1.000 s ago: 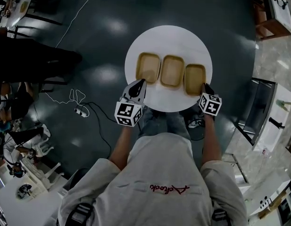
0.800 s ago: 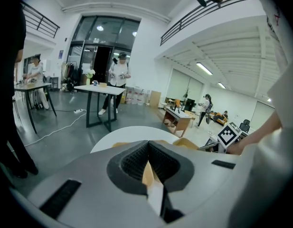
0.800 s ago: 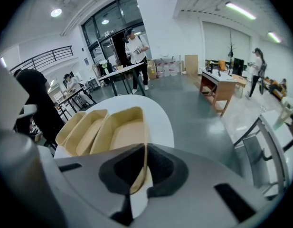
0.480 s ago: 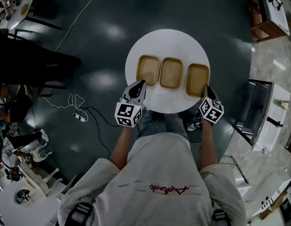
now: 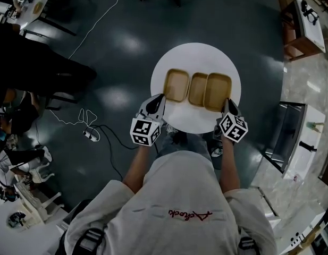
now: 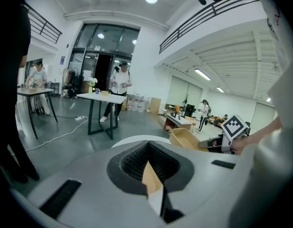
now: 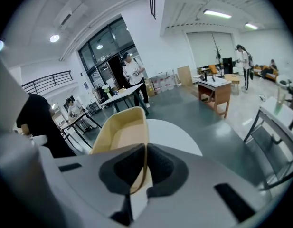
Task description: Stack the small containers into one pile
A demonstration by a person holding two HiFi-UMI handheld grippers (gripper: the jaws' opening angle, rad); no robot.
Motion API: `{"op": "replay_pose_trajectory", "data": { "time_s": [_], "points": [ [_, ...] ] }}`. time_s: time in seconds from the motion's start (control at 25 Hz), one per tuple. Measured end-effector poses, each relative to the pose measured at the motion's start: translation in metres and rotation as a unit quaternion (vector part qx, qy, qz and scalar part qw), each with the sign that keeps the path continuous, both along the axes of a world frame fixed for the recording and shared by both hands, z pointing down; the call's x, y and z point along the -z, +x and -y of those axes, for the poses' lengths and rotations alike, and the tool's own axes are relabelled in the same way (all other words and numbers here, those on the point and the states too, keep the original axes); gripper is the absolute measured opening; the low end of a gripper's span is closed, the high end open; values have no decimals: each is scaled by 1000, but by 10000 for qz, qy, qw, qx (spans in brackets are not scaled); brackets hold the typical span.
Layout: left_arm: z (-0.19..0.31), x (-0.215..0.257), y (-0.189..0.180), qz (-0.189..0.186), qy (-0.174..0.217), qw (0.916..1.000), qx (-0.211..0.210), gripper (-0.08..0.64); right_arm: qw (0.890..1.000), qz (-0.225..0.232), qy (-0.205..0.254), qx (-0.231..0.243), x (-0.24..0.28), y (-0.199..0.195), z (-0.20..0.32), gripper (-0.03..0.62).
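The left gripper (image 5: 160,96) waits at the near-left edge of the table (image 5: 195,56) with its jaws pressed together. A tan sliver shows in the slot between them, and I cannot tell whether that is a tray corner or only something seen through the gap. It looks parked there to stay clear, or to steady the row if a tray slides. Just beside it sits the left tray (image 5: 176,85), flat on the table and open side up, untouched and ready to take another tray inside it. The middle tray (image 5: 196,89) lies next in the row, close against its neighbours and also upright, so either of these two could serve as the base of the pile. The right tray (image 5: 217,92) is the one in hand: its left edge meets or slightly overlaps the middle tray, and in the right gripper view it rises away from the jaws over the white tabletop, which suggests it is tipped or lifted rather than lying flat. The right gripper (image 5: 227,104) pinches the thin near wall of that tray, one pad inside and one outside. A rim grip like this leaves the tray's bottom free to drop into the next one. No tray is nested yet.
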State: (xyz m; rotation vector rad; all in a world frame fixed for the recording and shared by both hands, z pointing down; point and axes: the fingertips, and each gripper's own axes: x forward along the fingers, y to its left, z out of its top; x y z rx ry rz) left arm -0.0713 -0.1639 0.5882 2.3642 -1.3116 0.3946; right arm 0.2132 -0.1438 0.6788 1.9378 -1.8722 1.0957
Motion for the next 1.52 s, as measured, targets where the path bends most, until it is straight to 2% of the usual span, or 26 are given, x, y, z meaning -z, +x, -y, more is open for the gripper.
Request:
{"op": "replay_pose_trajectory", "data": {
  "time_s": [0.28,0.56,0.92,1.2,1.24,1.4,1.52],
  "points": [
    [-2,0,-36,14,-24,9998,216,9,9998,102,-120,141,-12,-40,14,31],
    [-3,-16,-65,60,-207,9994,273,9,9988,189,-439,-36,-44,-65,15,31],
    [12,-25,-68,62,-300,9994,170,9,9962,215,-784,-324,-74,-68,11,31],
    [15,-30,-67,25,-349,9993,126,9,9967,185,-739,-283,-77,-73,11,32],
    [15,-31,-67,20,-355,9993,126,9,9969,201,-717,-242,-76,-74,12,36],
    [17,-35,-68,-4,-383,9992,144,9,9978,181,-624,-95,-73,-80,16,132],
    [17,-37,-66,-24,-400,9991,148,9,9982,110,-580,-68,-69,-80,15,150]
  ]
}}
